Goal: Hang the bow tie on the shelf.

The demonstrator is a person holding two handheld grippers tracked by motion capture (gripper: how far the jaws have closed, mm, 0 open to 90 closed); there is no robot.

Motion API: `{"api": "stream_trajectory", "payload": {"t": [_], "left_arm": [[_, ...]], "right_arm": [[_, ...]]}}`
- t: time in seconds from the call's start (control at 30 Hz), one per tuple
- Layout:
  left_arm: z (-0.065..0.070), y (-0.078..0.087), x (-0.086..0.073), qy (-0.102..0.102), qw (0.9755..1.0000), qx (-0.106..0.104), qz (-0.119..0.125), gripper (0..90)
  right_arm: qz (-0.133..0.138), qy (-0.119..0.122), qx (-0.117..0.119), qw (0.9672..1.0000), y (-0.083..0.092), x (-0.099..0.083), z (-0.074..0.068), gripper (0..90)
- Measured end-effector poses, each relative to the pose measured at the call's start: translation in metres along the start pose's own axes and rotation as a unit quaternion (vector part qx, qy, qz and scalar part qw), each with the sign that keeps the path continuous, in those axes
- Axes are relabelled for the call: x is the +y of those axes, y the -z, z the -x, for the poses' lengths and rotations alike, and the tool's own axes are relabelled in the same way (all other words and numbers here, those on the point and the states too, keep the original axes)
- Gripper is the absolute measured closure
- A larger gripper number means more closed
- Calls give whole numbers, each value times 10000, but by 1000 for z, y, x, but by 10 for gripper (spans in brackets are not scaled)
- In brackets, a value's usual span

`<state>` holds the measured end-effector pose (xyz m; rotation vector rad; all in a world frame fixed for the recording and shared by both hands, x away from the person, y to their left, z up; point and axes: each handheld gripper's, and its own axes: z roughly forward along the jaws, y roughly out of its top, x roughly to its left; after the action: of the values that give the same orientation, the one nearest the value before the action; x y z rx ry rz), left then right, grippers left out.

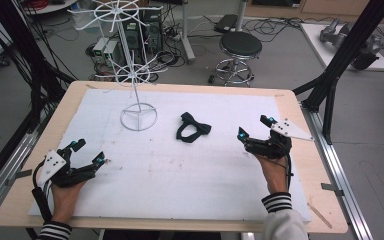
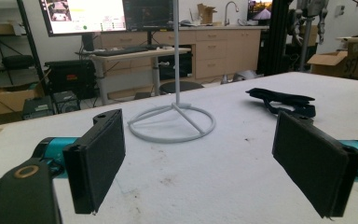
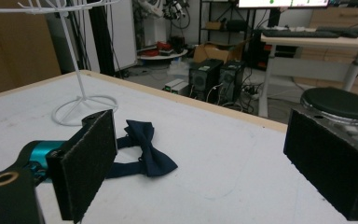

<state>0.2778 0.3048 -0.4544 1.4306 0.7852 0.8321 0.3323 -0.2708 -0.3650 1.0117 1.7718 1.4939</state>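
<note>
- High view: bow tie [image 1: 193, 128] lies flat on the white mat [image 1: 180, 170], about mid-table, just right of the ring base of the white hanger stand [image 1: 138, 116]. Left gripper [image 1: 89, 152] rests at the near left of the mat, jaws spread, nothing between them. Right gripper [image 1: 254, 128] sits at the near right, jaws also spread and empty, pointing toward the tie but apart from it.
- Left gripper view: both black pads [image 2: 99, 156] stand wide apart over bare mat. Stand base [image 2: 171, 122] is ahead, tie [image 2: 284, 101] farther off to the right. No contact with either.
- Right gripper view: pads [image 3: 87, 161] spread wide. Tie [image 3: 143, 151] lies just ahead, partly behind the left pad, its strap trailing on the mat; stand [image 3: 81, 100] is beyond it, hooks bare as far as they show.
- Progress, judged: work appears to be hanging the tie on the stand. Nothing done yet; tie not grasped, not lifted. Remaining: approach, pinch, lift, carry to a hook, release. Right gripper is the nearer and better aimed.
</note>
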Motion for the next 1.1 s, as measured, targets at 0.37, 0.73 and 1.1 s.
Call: {"api": "stream_trajectory", "payload": {"t": [0.37,0.73,1.1], "left_arm": [[0,0,0,-3,10000,-10,0,173],[0,0,0,2,10000,-7,0,172],[0,0,0,16,10000,-20,-14,172]], "right_arm": [[-54,28,317,9995,-32,26,5,87],[-166,-42,833,9964,-73,37,1,88],[-475,102,1032,9935,-116,47,-14,87]]}}
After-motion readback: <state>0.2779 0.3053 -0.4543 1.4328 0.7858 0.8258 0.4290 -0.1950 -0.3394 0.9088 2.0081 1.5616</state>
